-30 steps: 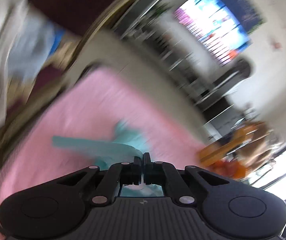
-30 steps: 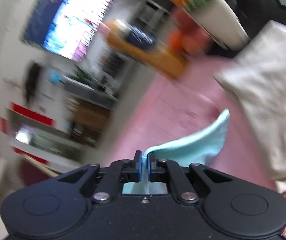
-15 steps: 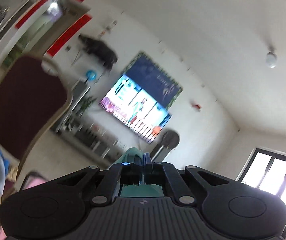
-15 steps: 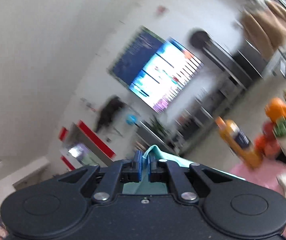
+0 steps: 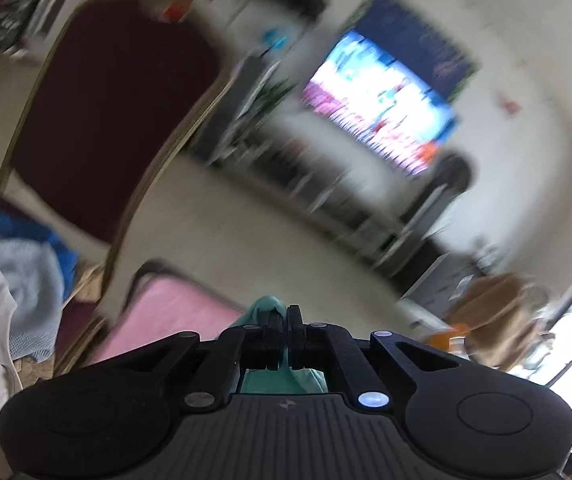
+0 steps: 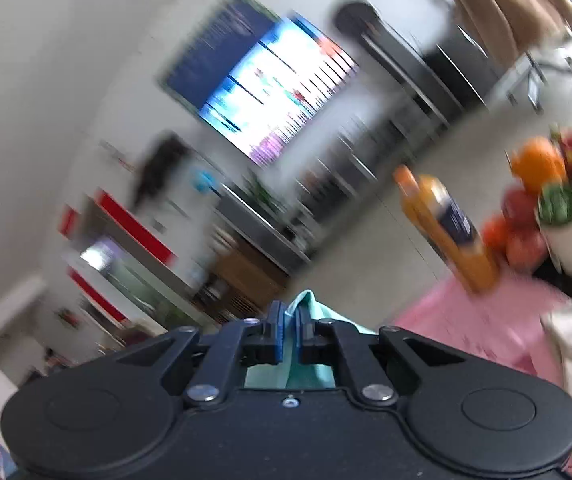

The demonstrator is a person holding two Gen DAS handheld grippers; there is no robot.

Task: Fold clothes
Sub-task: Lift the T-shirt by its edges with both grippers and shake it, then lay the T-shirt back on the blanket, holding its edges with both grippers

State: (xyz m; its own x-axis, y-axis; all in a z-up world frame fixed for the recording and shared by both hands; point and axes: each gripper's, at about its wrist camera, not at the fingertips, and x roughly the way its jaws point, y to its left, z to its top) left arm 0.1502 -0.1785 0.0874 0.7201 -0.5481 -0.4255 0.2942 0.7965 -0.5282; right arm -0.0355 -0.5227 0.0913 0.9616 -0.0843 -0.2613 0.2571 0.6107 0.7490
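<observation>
Both your grippers, left [image 5: 288,314] and right [image 6: 290,312], have jaws clamped on the teal cloth [image 6: 308,374], lifted above the pink tabletop [image 6: 482,332]. It looks light, limp and sag-prone; better to grip its corners.

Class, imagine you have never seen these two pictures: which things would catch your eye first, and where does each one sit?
First comes the bright television on the far wall, glowing in both views. Next, the teal cloth, pinched in the left gripper and likewise in the right gripper at the bottom of each view. Then the dark red chair at the left of the left view, and the orange bottle on the pink cover at the right.
</observation>
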